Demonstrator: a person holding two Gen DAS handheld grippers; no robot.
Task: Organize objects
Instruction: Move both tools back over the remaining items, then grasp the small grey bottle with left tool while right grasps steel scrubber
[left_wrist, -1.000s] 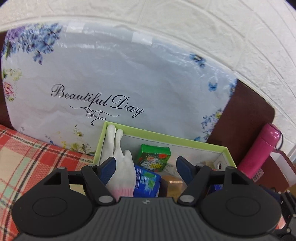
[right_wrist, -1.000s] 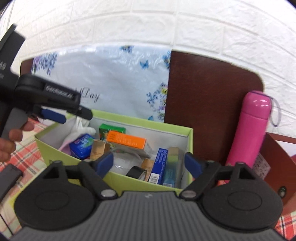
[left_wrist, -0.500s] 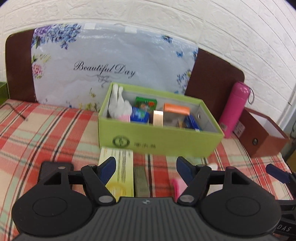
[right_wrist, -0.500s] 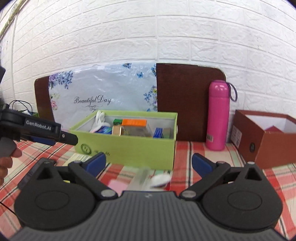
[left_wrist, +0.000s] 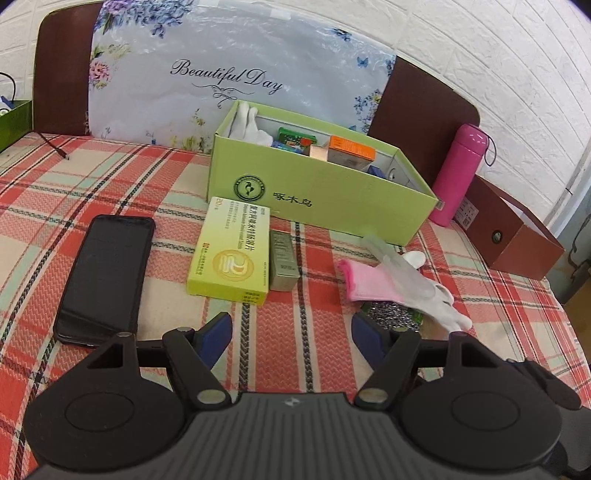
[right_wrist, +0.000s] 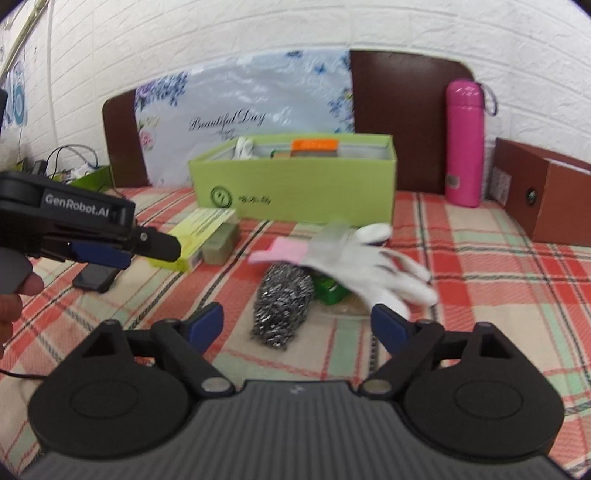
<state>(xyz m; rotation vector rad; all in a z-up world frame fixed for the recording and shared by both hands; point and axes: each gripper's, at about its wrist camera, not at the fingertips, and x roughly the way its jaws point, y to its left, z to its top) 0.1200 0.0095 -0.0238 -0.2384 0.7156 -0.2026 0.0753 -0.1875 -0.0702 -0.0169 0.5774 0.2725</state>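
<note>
A green box (left_wrist: 317, 192) (right_wrist: 295, 188) stands on the plaid cloth and holds a white glove, an orange box and other small items. In front of it lie a yellow-green medicine box (left_wrist: 231, 253) (right_wrist: 195, 238), a small grey box (left_wrist: 282, 258), a black phone (left_wrist: 105, 273), a white glove with pink cuff (left_wrist: 399, 284) (right_wrist: 354, 254) and a steel scourer (right_wrist: 284, 299). My left gripper (left_wrist: 291, 332) is open and empty, above the cloth before the medicine box. My right gripper (right_wrist: 297, 321) is open and empty, just before the scourer.
A pink bottle (left_wrist: 460, 173) (right_wrist: 463, 144) stands right of the green box. A brown box (left_wrist: 513, 236) (right_wrist: 543, 195) sits at the far right. A floral bag (left_wrist: 236, 77) leans on a brown board by the brick wall. Cables (right_wrist: 70, 162) lie far left.
Both grippers have pulled back from over the green box to low above the cloth in front of it. Both stayed open and empty.
</note>
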